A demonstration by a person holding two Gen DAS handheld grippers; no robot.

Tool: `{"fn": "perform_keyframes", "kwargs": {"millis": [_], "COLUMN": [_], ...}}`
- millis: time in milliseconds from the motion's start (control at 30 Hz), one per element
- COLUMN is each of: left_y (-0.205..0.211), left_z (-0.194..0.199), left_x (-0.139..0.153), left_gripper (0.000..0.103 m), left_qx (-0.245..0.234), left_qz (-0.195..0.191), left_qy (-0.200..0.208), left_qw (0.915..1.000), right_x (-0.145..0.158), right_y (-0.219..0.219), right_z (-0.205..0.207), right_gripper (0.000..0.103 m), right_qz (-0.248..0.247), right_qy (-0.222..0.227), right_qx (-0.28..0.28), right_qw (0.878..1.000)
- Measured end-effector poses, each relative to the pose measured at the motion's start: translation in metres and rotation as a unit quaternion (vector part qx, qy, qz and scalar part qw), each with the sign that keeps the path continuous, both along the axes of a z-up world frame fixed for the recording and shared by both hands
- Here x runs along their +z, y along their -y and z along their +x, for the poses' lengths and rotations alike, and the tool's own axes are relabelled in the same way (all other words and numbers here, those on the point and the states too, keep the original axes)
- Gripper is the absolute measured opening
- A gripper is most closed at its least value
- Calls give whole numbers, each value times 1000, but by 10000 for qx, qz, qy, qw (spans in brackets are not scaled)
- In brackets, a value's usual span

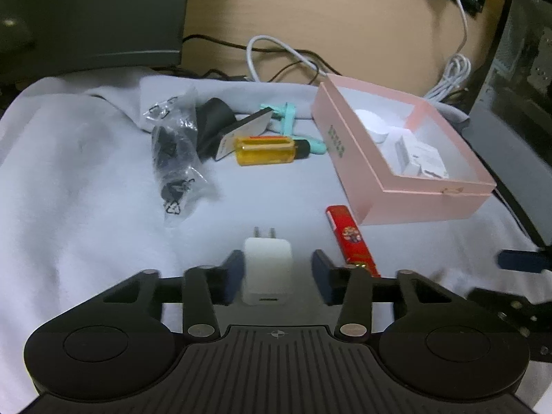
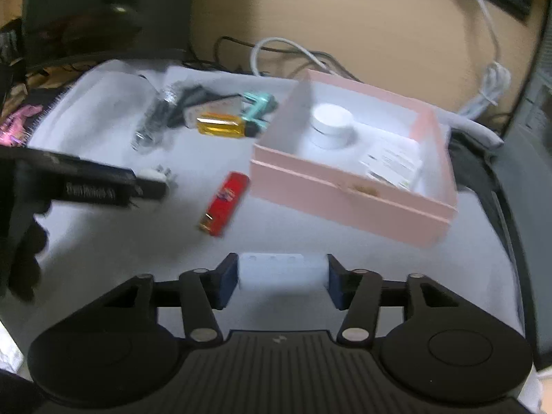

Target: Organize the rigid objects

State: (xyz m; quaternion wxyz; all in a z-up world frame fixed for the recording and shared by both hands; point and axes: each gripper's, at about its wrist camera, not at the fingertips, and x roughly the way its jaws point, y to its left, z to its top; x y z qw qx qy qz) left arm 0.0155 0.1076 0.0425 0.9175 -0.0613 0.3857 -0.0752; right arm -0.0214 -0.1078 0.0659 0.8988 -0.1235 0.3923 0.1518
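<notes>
In the left wrist view a white charger plug (image 1: 267, 269) lies on the pale cloth between the fingers of my left gripper (image 1: 278, 276). The left pad touches it; the right pad stands a gap away, so the gripper is open. A red lighter (image 1: 350, 238) lies just right of it, in front of the pink box (image 1: 407, 203). In the right wrist view my right gripper (image 2: 283, 276) is shut on a pale white block (image 2: 281, 270), which spans both pads. The box (image 2: 345, 203) holds a white round jar (image 2: 333, 126) and small white cartons (image 2: 393, 165).
At the back of the cloth lie an amber bottle (image 1: 265, 151), a teal item (image 1: 286, 114), a black adapter (image 1: 214, 117) and clear bags with black parts (image 1: 176, 158). White cables (image 1: 452, 76) trail behind the box. Dark equipment (image 1: 517, 69) stands at the right.
</notes>
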Motion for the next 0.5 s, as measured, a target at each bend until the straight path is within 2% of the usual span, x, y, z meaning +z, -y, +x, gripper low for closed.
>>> {"fn": "perform_keyframes", "kwargs": {"millis": [33, 300, 400, 500], "left_y": [0, -4, -6, -9], "left_z": [0, -10, -20, -29], "left_x": [0, -1, 1, -6], "left_gripper": [36, 28, 23, 23], "left_qx": [-2, 30, -143, -297], "left_qz": [14, -54, -29, 51], "left_qy": [-21, -26, -81, -362], "left_qw": [10000, 10000, 9999, 9989], "right_x": [-2, -24, -26, -27], "right_y": [4, 42, 45, 41], "right_z": [-3, -20, -24, -27], "right_gripper": [63, 67, 70, 70], "right_qz": [-85, -174, -27, -288], "right_qy": [11, -416, -438, -270], "right_qx": [-48, -407, -468, -361], "right_qw": [10000, 9981, 9979, 9986]}}
